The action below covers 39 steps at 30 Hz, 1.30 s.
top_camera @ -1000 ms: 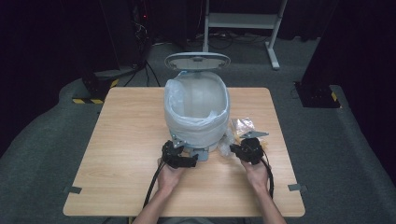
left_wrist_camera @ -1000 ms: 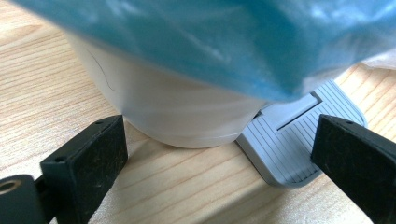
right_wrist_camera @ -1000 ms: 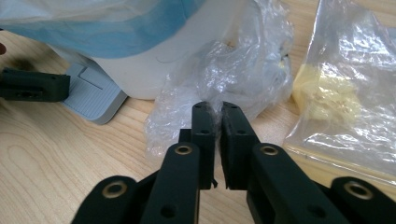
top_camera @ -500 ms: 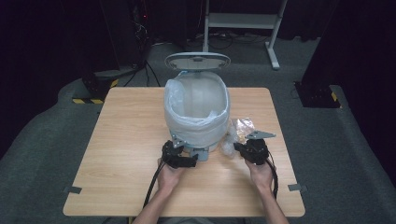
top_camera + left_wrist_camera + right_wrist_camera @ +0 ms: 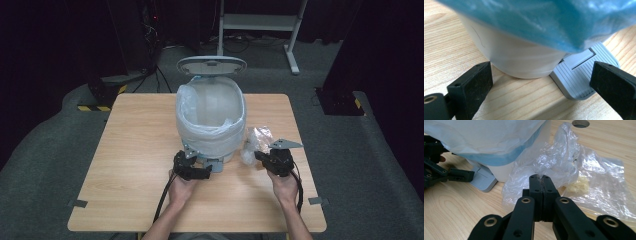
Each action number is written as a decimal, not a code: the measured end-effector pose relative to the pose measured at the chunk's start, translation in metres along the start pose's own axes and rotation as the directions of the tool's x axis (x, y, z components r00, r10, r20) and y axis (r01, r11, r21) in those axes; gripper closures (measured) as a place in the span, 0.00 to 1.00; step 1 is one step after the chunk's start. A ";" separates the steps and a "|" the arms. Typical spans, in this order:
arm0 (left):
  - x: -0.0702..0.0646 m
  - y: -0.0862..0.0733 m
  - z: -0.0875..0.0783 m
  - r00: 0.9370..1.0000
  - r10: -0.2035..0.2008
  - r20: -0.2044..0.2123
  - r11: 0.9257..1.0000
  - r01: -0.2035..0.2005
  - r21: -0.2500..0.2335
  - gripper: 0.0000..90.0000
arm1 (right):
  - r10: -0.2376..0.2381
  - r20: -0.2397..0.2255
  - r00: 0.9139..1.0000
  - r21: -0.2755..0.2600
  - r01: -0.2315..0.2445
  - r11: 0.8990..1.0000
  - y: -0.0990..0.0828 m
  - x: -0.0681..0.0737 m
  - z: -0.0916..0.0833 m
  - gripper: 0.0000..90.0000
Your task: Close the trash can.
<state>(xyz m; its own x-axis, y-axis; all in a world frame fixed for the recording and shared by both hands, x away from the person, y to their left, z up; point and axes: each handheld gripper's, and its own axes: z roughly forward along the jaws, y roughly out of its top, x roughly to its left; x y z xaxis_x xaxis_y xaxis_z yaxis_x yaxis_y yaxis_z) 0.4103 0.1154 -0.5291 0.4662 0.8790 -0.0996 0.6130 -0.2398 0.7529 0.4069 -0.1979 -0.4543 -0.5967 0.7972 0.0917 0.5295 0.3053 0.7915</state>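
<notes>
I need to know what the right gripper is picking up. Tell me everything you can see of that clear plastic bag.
The clear plastic bag is thin, crumpled and see-through, with something pale yellow inside that is too blurred to identify. It lies on the wooden table just right of the lined pedal bin. The right gripper is shut on a bunched fold at its near edge.

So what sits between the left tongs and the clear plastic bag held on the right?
In the right gripper view, the bin's grey foot pedal and white base lie between the left tongs and the clear plastic bag.
</notes>
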 end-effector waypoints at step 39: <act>0.001 0.000 0.000 1.000 -0.013 0.009 1.000 0.013 0.005 0.06 | -0.005 0.018 1.000 -0.054 0.006 0.999 0.007 -0.003 -0.031 0.99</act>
<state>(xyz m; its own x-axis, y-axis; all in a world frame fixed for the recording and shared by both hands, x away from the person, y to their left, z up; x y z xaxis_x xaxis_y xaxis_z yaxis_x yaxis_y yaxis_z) 0.4107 0.1160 -0.5292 0.4638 0.8784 -0.1155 0.6221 -0.2301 0.7483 0.3938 -0.2146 -0.4305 -0.5889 0.8046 0.0768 0.4927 0.2820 0.8232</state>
